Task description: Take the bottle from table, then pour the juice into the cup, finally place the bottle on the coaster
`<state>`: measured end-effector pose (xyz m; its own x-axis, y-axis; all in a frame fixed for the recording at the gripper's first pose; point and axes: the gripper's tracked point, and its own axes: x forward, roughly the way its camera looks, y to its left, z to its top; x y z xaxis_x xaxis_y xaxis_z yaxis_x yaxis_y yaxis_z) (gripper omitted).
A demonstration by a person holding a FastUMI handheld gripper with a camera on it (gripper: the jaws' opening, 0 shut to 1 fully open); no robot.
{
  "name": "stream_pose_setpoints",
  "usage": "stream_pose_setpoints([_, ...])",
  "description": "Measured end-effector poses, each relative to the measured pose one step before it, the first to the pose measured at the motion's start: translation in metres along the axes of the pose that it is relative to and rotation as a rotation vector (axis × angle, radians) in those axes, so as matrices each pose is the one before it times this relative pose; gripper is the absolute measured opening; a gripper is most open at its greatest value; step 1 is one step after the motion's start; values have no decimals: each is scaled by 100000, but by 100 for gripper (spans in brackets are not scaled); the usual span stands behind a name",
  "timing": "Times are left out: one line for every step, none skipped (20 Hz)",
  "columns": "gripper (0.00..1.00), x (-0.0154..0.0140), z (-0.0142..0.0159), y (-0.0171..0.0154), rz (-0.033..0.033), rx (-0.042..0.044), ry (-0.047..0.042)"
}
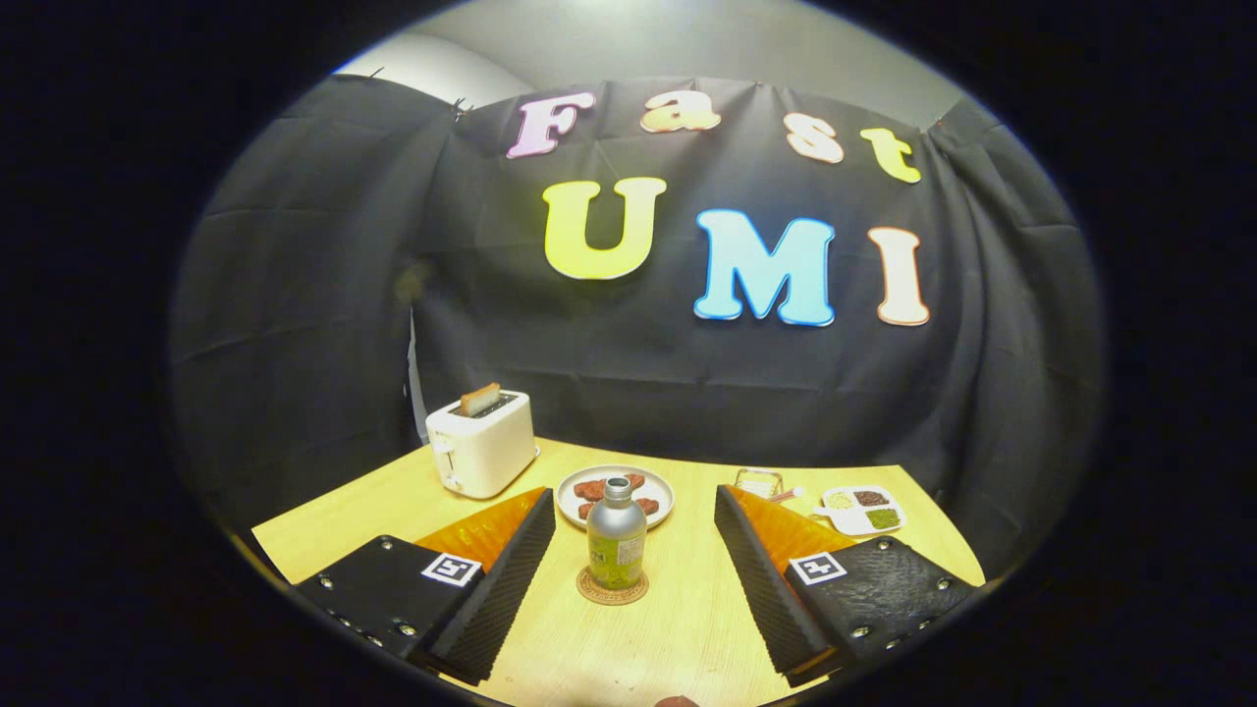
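Bottle (616,533) between parted tool (633,520) fingers

Gripper (634,518): two wedge-shaped fingers, wide apart.
Pads (511,579): black, ribbed foam on inner faces.
Finger backs: glossy orange.
Mounts: black blocks, silver screws, square black-and-white marker each.

The claw (634,511) hangs spread wide — both fingers (511,579) apart, gripping nothing.
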<state>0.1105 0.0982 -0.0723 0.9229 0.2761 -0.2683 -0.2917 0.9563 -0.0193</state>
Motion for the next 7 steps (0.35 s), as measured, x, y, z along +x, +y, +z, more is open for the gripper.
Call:
stream_pose_setpoints([99,-789,716,-117,-1086,118,-1554])
stream_pose_setpoints([99,-963,552,74,-921,19,-1414])
stream_pose_setpoints([99,-543,512,-133,-1353,-8,-1436])
stream_pose_setpoints([99,-783,459,-276,-1277,123,-1127])
stream_pose_setpoints([99,-657,395,-268,-1246,652,-1011])
stream_pose_setpoints([99,-616,221,-118,-829,1167,-696])
stream_pose_setpoints([99,-541,265,-34,-578,1011,-843])
